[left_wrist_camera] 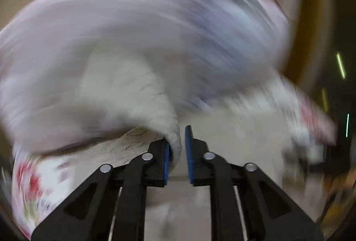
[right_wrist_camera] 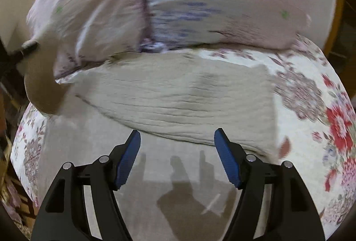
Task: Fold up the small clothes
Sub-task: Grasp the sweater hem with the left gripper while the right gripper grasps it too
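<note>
A beige ribbed garment [right_wrist_camera: 178,94] lies spread on the floral bed sheet [right_wrist_camera: 311,107]. My right gripper [right_wrist_camera: 177,140] is open and empty, hovering just in front of the garment's near edge. In the left wrist view, my left gripper [left_wrist_camera: 178,140] is nearly closed on a whitish fold of the garment [left_wrist_camera: 142,103], which rises from between the blue pads [left_wrist_camera: 189,147]. That view is heavily motion-blurred. In the right wrist view the other gripper [right_wrist_camera: 24,49] shows at the far left, holding a lifted beige corner [right_wrist_camera: 42,85].
A large lilac patterned pillow [right_wrist_camera: 178,2] lies behind the garment; it also fills the left wrist view [left_wrist_camera: 155,29]. A wooden bed frame [right_wrist_camera: 333,25] runs along the right. The bed's edge and a rug [right_wrist_camera: 9,192] are at the lower left.
</note>
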Tool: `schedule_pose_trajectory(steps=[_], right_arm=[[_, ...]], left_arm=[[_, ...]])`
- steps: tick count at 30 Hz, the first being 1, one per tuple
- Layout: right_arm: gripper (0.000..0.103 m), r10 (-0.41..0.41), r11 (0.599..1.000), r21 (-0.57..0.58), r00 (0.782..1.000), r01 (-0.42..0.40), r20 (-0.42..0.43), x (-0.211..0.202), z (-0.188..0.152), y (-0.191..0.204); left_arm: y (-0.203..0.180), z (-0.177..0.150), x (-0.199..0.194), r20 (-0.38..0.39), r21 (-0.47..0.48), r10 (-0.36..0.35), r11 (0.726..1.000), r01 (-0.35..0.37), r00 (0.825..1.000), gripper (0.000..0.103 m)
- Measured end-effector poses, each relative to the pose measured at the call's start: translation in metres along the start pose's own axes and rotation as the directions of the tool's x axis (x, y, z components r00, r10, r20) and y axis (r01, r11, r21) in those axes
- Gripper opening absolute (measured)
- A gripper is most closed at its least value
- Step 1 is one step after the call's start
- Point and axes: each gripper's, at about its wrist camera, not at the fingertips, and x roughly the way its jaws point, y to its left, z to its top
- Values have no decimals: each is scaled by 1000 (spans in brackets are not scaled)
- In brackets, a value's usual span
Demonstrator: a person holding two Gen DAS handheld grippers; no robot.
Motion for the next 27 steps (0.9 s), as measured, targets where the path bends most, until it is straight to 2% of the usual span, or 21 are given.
schedule_pose_trajectory(steps=[2, 3, 4, 5, 6, 7, 9, 10, 11, 13, 15, 16, 18, 19, 20, 23, 24, 25, 26, 27], right_arm=[[70, -5, 999, 51, 1000, 5, -17, -5, -5, -25], [70, -5, 997, 71, 1000, 7, -18, -9, -8, -36], [71, -8, 996, 88, 1000, 10, -18, -14, -12, -47], [72, -14, 994, 110, 1000, 17, -25, -20, -18, -60], [72, -12, 991, 134, 999, 17, -38, -25, -25, -73], [72, -1, 987, 162, 999, 10, -53, -28, -31, -83], [72, 67, 968, 248, 993, -42, -94, -33, -50, -107], [71, 110, 954, 289, 988, -73, -112, -34, -59, -115], [69, 179, 930, 347, 974, -122, -136, -33, -72, -124], [52, 281, 887, 421, 945, -190, -165, -31, -90, -131], [44, 379, 835, 485, 911, -260, -163, -32, -109, -135], [38, 433, 806, 513, 885, -296, -169, -32, -120, -135], [29, 505, 766, 548, 841, -335, -193, -33, -135, -130], [25, 540, 747, 564, 816, -353, -205, -33, -142, -128], [24, 581, 726, 577, 783, -374, -224, -34, -151, -123], [20, 637, 711, 568, 721, -415, -271, -36, -164, -110], [14, 646, 713, 560, 706, -422, -289, -34, -165, -105], [9, 655, 716, 548, 689, -433, -310, -32, -165, -99], [9, 657, 718, 538, 686, -442, -314, -31, -162, -96], [8, 660, 720, 517, 688, -464, -302, -30, -153, -91]], left_arm=[[-57, -16, 28, -101, 185, 44, 982, -25, 994, 15], [-63, -26, 29, -116, 191, 56, 981, -33, 992, 15], [-61, -37, 25, -128, 154, 65, 987, -45, 990, 20], [-53, -46, 18, -139, 97, 81, 993, -68, 987, 35], [-42, -58, 8, -153, 25, 116, 993, -114, 981, 45], [-30, -72, -5, -167, -44, 150, 986, -160, 974, 59], [-11, -98, -24, -209, -151, 179, 965, -212, 961, 66], [0, -117, -33, -255, -208, 189, 947, -245, 948, 68], [12, -133, -40, -292, -255, 187, 930, -265, 938, 68], [21, -162, -52, -344, -355, 139, 896, -266, 928, 68], [26, -193, -66, -379, -461, 52, 855, -238, 924, 66], [24, -205, -72, -384, -499, 15, 838, -221, 923, 60], [14, -217, -81, -354, -543, -20, 818, -189, 935, 58], [9, -225, -90, -330, -588, -71, 796, -146, 941, 53], [5, -231, -96, -312, -619, -109, 777, -116, 944, 48], [-6, -245, -108, -280, -691, -196, 721, -56, 940, 38], [-10, -247, -111, -275, -704, -218, 709, -42, 936, 37], [-14, -248, -110, -274, -715, -245, 699, -27, 930, 30], [-16, -249, -106, -271, -728, -278, 686, -7, 921, 17], [-19, -248, -102, -275, -739, -311, 674, 7, 910, 15]])
